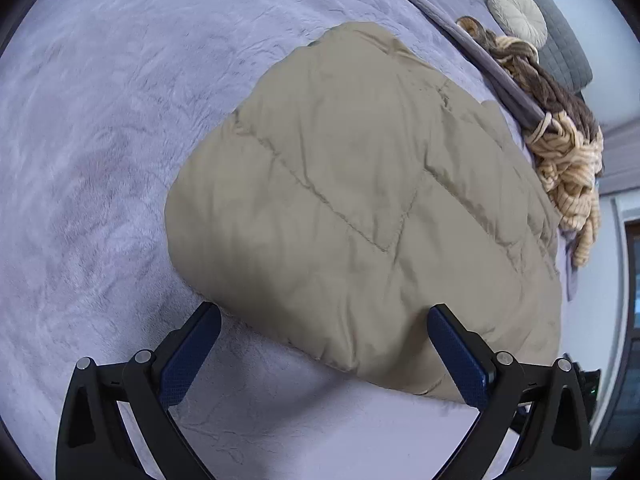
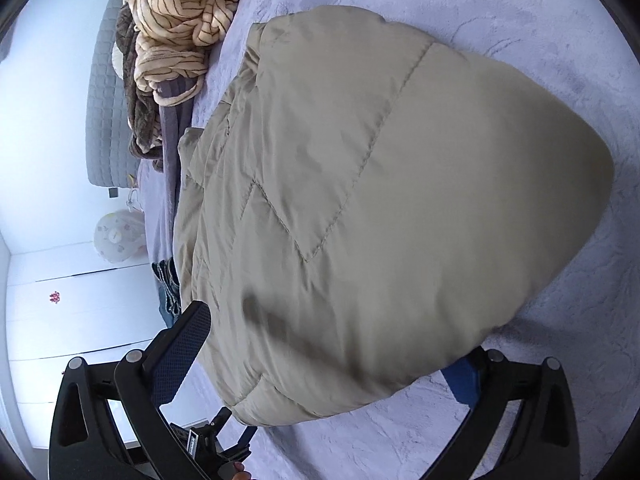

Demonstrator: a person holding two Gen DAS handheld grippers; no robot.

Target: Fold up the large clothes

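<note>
Bedspread point(image 1: 100, 160): jacket point(image 1: 360, 200) before gripper point(image 1: 324, 344) (agape)

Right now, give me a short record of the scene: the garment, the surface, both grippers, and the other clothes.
garment: tan quilted jacket, folded into a puffy bundle
surface: lilac plush blanket
left gripper: open at the bundle's near edge
right gripper: open wide, bundle's near edge between the fingers
other clothes: striped cream and brown pile beyond the jacket

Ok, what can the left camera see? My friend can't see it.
A puffy tan coat lies folded on a purple blanket. The left gripper is open, its right finger at the coat's near edge. Striped clothes are piled behind.
</note>
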